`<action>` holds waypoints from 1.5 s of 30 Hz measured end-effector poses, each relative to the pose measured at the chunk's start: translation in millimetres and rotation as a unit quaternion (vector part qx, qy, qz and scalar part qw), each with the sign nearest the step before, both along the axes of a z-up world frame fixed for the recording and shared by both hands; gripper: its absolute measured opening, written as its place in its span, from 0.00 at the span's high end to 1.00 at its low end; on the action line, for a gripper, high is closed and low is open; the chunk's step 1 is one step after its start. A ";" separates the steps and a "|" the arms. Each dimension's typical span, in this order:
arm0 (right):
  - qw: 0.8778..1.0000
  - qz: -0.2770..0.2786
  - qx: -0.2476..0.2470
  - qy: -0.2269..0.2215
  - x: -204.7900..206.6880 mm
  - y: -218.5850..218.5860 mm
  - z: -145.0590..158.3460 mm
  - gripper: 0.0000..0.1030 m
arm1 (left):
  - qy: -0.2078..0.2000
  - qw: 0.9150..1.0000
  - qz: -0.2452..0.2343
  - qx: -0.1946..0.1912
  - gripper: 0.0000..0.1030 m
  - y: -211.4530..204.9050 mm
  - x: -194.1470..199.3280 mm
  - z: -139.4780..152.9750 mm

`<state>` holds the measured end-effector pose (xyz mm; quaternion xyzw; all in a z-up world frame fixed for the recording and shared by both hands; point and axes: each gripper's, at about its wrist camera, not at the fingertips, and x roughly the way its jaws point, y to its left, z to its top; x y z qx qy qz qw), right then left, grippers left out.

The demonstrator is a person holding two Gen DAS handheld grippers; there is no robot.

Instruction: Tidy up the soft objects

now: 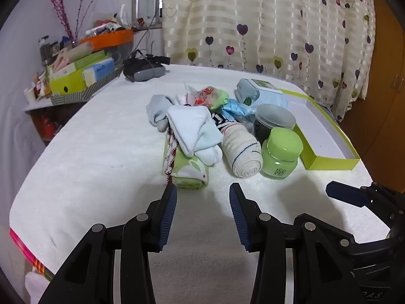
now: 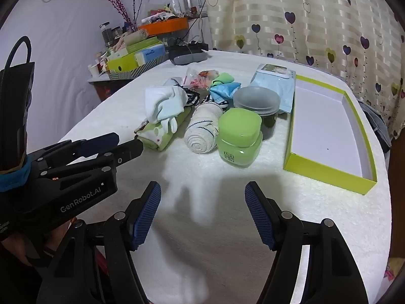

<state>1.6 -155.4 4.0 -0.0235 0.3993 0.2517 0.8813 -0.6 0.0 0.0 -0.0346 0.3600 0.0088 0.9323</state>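
A heap of soft things lies mid-table: a white sock (image 1: 192,131) (image 2: 162,106) on a green folded cloth (image 1: 187,169) (image 2: 162,136), a cream rolled cloth (image 1: 243,152) (image 2: 202,131), a blue fabric piece (image 1: 238,110) (image 2: 222,90) and a wipes pack (image 1: 258,92) (image 2: 276,83). An open yellow-green box (image 1: 331,162) (image 2: 329,172) stands empty at the right. My left gripper (image 1: 202,195) (image 2: 127,143) is open, just short of the green cloth, nothing between its fingers. My right gripper (image 2: 202,190) is open wide over bare cloth; one finger of it (image 1: 346,195) shows in the left wrist view.
A green-lidded jar (image 1: 281,154) (image 2: 239,139) and a dark jar with a grey lid (image 1: 273,121) (image 2: 258,103) stand between the heap and the box. A dark headset (image 1: 144,69) (image 2: 189,53) lies at the far edge. A cluttered shelf (image 1: 76,76) stands left.
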 end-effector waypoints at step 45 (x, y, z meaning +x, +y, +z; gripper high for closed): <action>1.000 0.016 -0.014 0.003 -1.1 6.3 2.2 0.32 | 0.003 1.000 -0.003 0.000 0.59 1.5 -0.9 2.3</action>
